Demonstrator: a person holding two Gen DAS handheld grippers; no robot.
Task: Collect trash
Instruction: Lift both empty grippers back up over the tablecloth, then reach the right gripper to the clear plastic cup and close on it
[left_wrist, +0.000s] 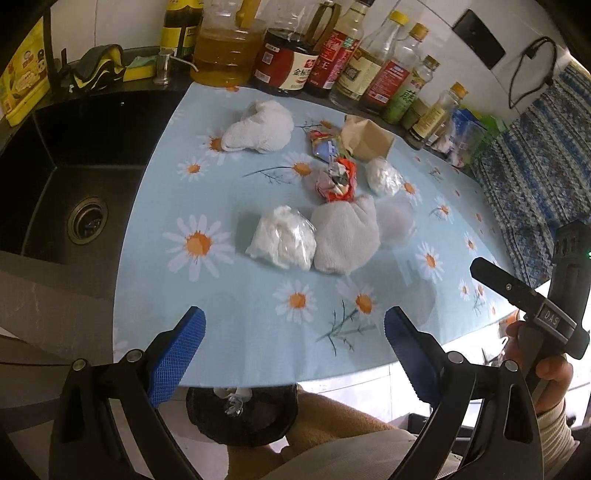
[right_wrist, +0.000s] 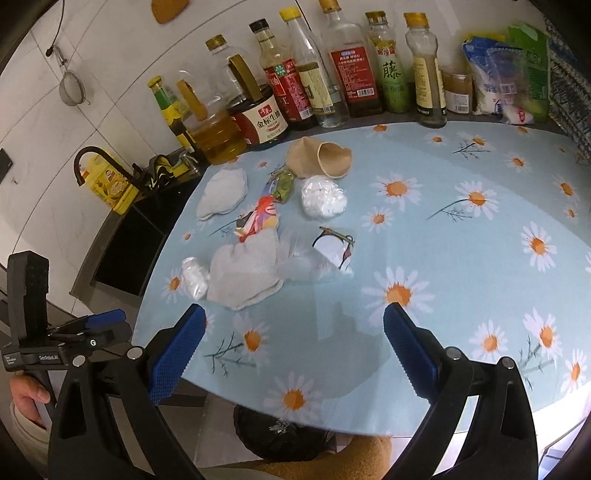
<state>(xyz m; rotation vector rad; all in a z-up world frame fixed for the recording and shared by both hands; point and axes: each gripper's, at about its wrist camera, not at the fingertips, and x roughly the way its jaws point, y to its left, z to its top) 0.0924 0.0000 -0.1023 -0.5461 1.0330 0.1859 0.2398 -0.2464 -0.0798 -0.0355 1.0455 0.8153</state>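
Trash lies in a heap on the daisy-print counter cover (left_wrist: 229, 332): a white tissue wad in clear film (left_wrist: 282, 240), a grey cloth bundle (left_wrist: 345, 240), a red crumpled wrapper (left_wrist: 338, 181), a second wrapped wad (left_wrist: 382, 177), a brown paper cup (left_wrist: 365, 138) and a white cloth (left_wrist: 258, 127). My left gripper (left_wrist: 293, 350) stands open above the near edge, nothing between its fingers. My right gripper (right_wrist: 293, 350) is open and empty too, short of the grey bundle (right_wrist: 245, 273), clear bag (right_wrist: 317, 258) and paper cup (right_wrist: 319, 157). A black-lined bin (left_wrist: 242, 413) sits below the counter edge.
A black sink (left_wrist: 74, 206) lies left of the cover. Oil and sauce bottles (right_wrist: 306, 85) line the back wall, with bagged goods (right_wrist: 506, 81) at the right. A person's hand (left_wrist: 550, 373) holds the other gripper's handle.
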